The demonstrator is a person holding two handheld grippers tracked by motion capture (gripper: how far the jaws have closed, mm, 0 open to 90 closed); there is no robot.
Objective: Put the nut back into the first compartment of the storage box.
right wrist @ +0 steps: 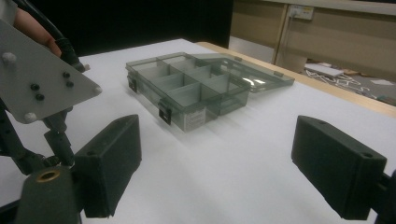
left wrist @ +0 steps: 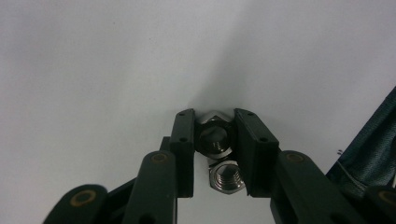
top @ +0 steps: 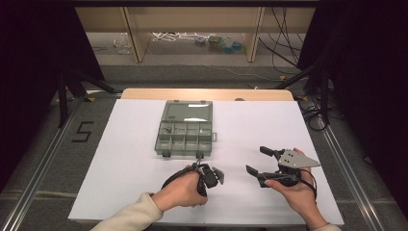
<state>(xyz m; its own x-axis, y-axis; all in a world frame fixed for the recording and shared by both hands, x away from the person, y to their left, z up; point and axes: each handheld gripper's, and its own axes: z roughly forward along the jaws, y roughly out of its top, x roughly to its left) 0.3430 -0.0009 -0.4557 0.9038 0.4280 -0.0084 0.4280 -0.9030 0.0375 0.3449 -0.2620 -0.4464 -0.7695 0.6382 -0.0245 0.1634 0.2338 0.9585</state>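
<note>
Two metal nuts lie between the jaws of the left gripper [left wrist: 214, 122]. The domed cap nut [left wrist: 214, 133] sits at the jaw tips, both pads pressed against its flats, so the jaws stand narrowly apart and are clamped on it. Its dome points away from the gripper body and its threaded bore opens back toward the camera, so its long axis runs along the jaws. The plain hex nut [left wrist: 226, 176] lies just behind it, deeper in the gap and touching the cap nut, bore also facing the camera; whether the pads press on it cannot be told. Both rest on the white table [left wrist: 93, 70].

In the high view the left gripper [top: 210, 174] points down at the table, just in front of the near edge of the grey compartment box [top: 184, 134], one in number, its lid laid open.

The right gripper [right wrist: 217, 172] is held level off to the side, its jaws wide apart, nothing between them, aimed toward the box [right wrist: 196, 88].
</note>
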